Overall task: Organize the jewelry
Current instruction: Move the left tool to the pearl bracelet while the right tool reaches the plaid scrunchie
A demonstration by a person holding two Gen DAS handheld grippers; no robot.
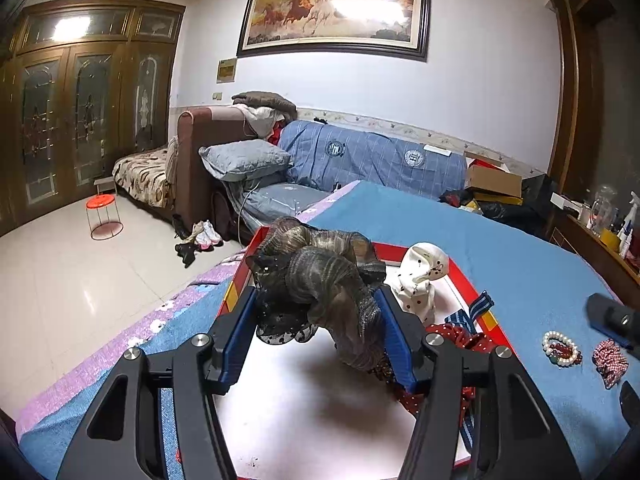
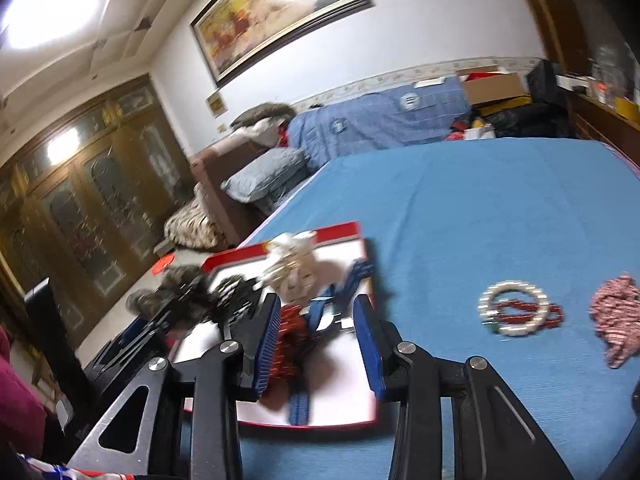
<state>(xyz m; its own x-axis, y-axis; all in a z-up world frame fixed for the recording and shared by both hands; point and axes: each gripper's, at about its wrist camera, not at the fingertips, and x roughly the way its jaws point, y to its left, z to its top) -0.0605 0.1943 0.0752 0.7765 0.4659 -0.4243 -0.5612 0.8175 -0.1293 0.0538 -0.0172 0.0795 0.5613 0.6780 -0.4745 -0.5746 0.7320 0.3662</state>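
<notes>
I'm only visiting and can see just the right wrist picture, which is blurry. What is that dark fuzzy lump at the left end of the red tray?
Observer: The left wrist view shows it sharply. It is a brown-and-black gauzy hair bow, caught between the blue pads of the left gripper.
Operator: Is it lying in the tray?
Observer: No. It hangs above the white floor of the tray, with its shadow on the floor beneath it.
</notes>
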